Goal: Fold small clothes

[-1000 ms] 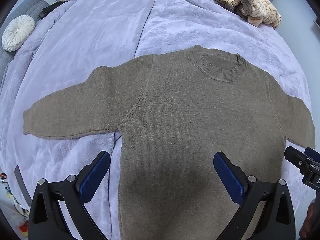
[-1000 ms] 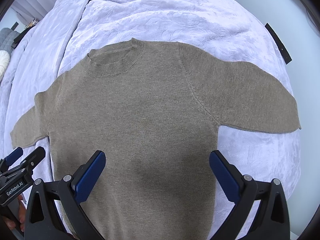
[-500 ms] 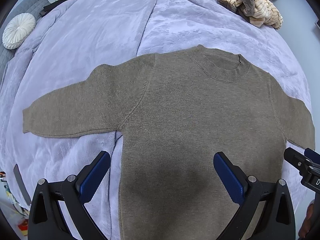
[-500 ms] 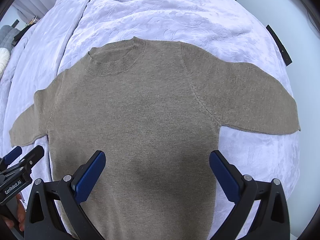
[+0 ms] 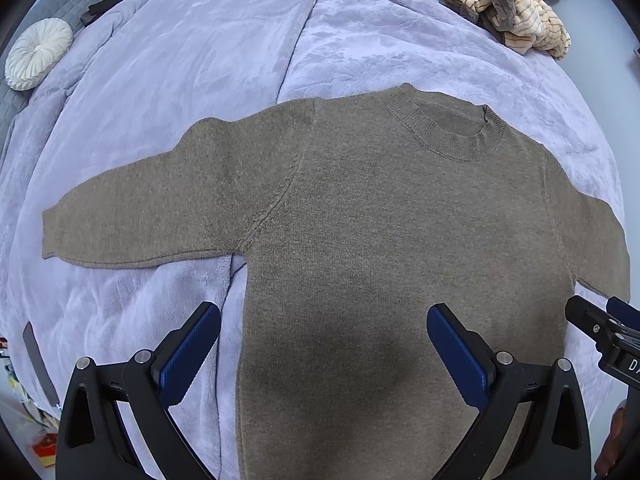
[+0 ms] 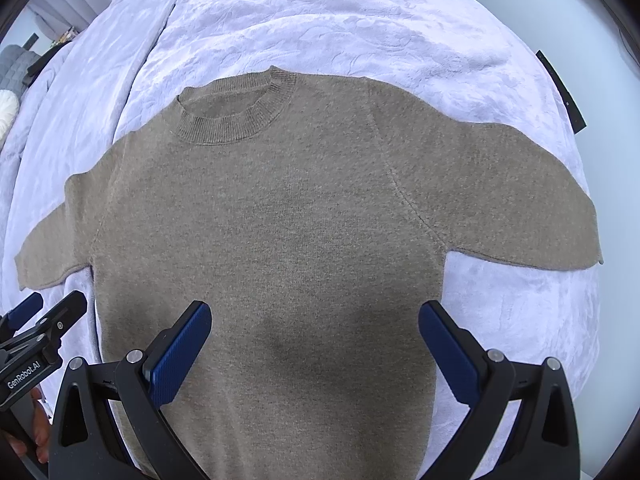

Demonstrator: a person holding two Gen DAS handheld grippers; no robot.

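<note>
A small taupe knit sweater lies flat, front up, on a lavender blanket, both sleeves spread out and the ribbed collar at the far side. It also shows in the right wrist view. My left gripper is open and empty, held above the sweater's lower left body. My right gripper is open and empty above the lower body, towards its right side. Each gripper shows at the edge of the other's view. The hem is hidden below both views.
A heap of striped cream and brown clothes lies at the far right of the bed. A round white cushion rests on a grey seat at the far left. The blanket's right edge drops off beside the right sleeve.
Both views have shifted very slightly; the sweater lies as before and both grippers stay open.
</note>
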